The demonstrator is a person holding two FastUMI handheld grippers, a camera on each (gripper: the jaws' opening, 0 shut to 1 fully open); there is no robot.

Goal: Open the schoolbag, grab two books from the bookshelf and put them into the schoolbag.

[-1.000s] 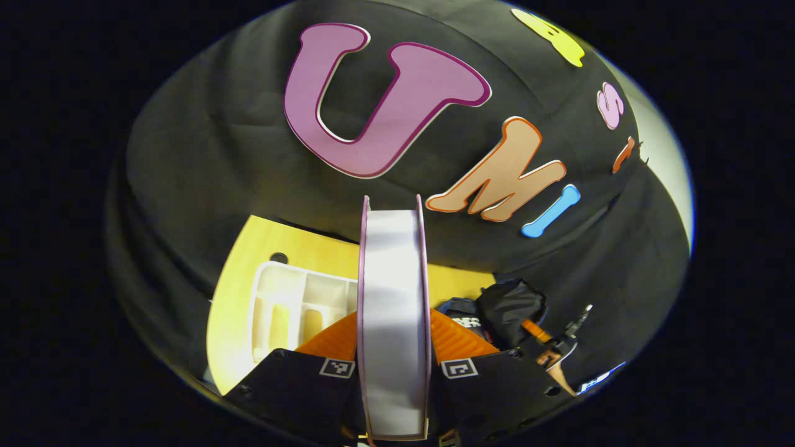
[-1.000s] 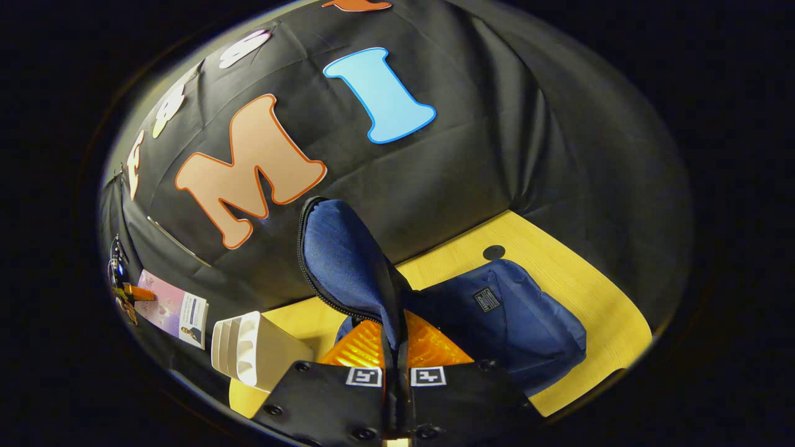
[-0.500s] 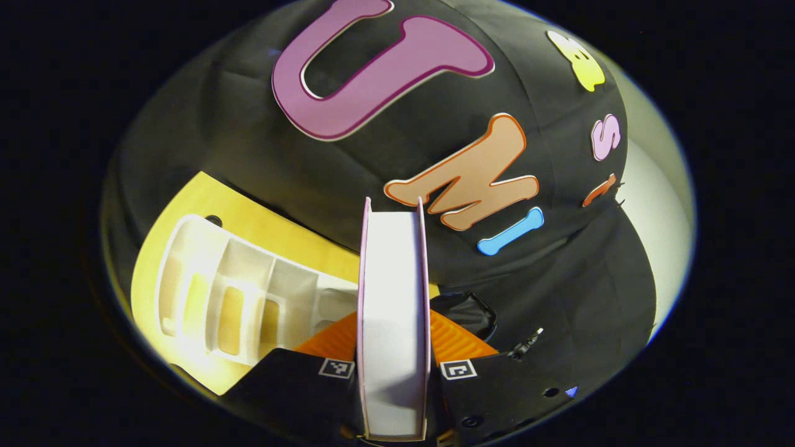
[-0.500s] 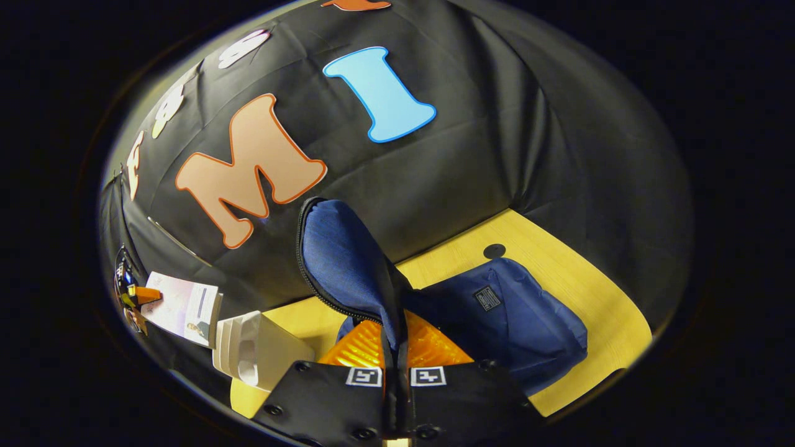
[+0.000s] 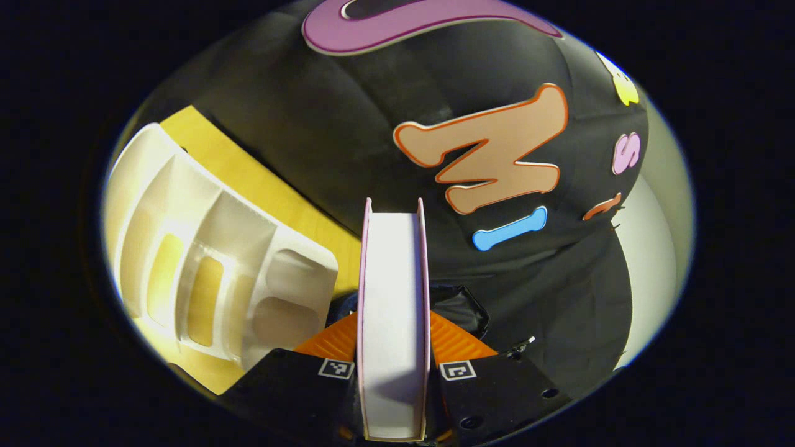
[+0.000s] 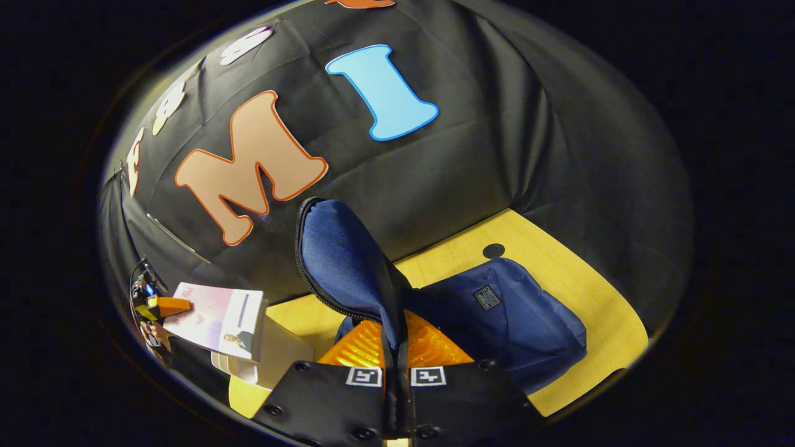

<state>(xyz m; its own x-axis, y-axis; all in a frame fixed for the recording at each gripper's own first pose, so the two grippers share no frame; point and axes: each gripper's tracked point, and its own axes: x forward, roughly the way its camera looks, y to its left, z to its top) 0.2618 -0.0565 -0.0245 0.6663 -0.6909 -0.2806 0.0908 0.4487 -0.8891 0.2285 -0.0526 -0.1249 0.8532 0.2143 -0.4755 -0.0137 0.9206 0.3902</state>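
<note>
My left gripper (image 5: 392,335) is shut on a thick book (image 5: 392,273) with pale pink covers, seen from its white page edge and standing upright between the fingers. In the right gripper view the same book (image 6: 217,313) hangs at the far left above the white bookshelf rack (image 6: 276,351), with the left gripper (image 6: 155,305) behind it. My right gripper (image 6: 397,354) is shut on the flap (image 6: 341,254) of the blue schoolbag and holds it up. The bag's body (image 6: 515,323) lies on the yellow table to the right.
The white bookshelf rack (image 5: 205,261) lies close on the left of the left gripper view, its slots showing no books. A dark part of the bag (image 5: 463,307) sits just past the book. The yellow table (image 6: 559,261) has a round hole (image 6: 494,251) behind the bag.
My left gripper has carried the book rightward over the rack, toward the bag, and its view has swung so the rack looms larger. The right gripper has kept the flap raised and still.
</note>
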